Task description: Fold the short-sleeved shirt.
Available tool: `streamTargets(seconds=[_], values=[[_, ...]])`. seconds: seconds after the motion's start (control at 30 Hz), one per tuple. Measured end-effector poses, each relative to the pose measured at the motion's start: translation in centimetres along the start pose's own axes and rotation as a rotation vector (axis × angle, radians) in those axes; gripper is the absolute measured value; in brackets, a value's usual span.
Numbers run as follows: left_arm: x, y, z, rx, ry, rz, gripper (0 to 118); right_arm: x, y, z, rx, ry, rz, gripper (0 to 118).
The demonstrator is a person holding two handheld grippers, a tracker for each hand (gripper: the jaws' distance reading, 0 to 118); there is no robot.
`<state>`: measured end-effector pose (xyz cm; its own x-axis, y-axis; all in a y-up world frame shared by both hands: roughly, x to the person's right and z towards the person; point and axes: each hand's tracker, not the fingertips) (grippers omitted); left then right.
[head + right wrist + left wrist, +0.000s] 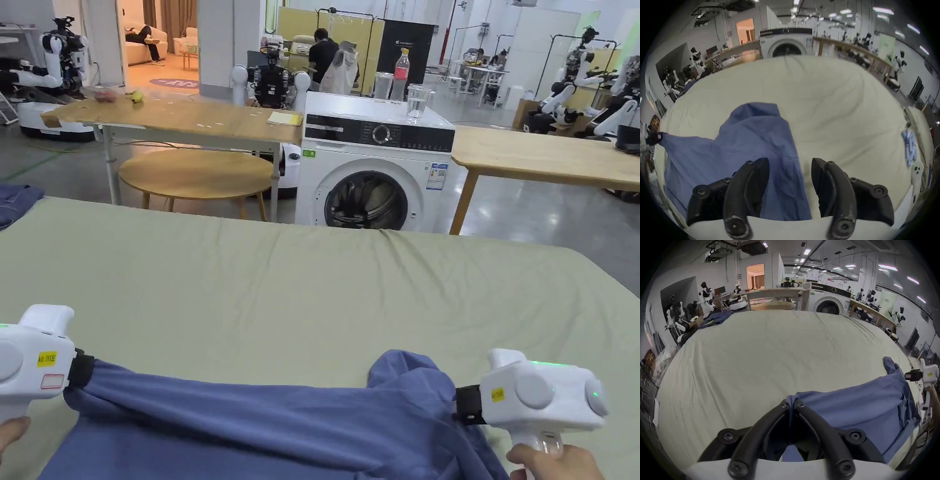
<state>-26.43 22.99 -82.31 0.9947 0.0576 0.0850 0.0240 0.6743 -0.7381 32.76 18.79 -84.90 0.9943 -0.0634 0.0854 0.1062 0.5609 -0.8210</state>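
The blue short-sleeved shirt [269, 425] is stretched between both claws over the green-sheeted desk [312, 281]. The left claw [791, 405] is pinched tight on a shirt corner. The right claw [790, 164] gapes wide, cloth lying between its jaws unpinched. Spreading seems under way; next, regrip right. No writing is legible.
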Motion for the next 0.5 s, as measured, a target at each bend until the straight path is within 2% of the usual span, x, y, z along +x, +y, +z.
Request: streamTargets(seconds=[0.03,0.13,0.2,0.23,0.27,0.3,0.33,0.5], values=[[-0.1,-0.3,0.1,-0.001,0.001,0.003,0,0.0,0.4,-0.9,-0.029,0.012,-0.015,55],[-0.6,-0.8,0.4,-0.006,0.001,0.028,0,0.0,0.7,-3.0,-0.093,-0.057,0.04,54],[-0.9,-1.2,0.5,-0.008,-0.006,0.036,0,0.6,0.6,-3.5,-0.106,-0.024,0.016,52],[-0.9,-1.4,0.6,-0.011,-0.005,0.039,0,0.5,0.4,-3.0,-0.096,-0.022,0.005,46],[-0.8,-1.5,0.7,-0.013,-0.006,0.038,0,0.3,0.4,-2.8,-0.092,-0.028,-0.007,35],[-0.7,-1.6,0.6,-0.015,-0.005,0.034,0,-0.1,0.2,-2.7,-0.088,-0.041,0.002,10],[-0.6,-1.7,0.6,-0.015,-0.002,0.032,0,-0.4,-0.1,-2.7,-0.078,-0.054,0.033,0],[0.0,-1.8,0.9,-0.011,-0.008,0.041,0,-1.3,-1.0,-2.4,-0.039,-0.061,0.105,0]])
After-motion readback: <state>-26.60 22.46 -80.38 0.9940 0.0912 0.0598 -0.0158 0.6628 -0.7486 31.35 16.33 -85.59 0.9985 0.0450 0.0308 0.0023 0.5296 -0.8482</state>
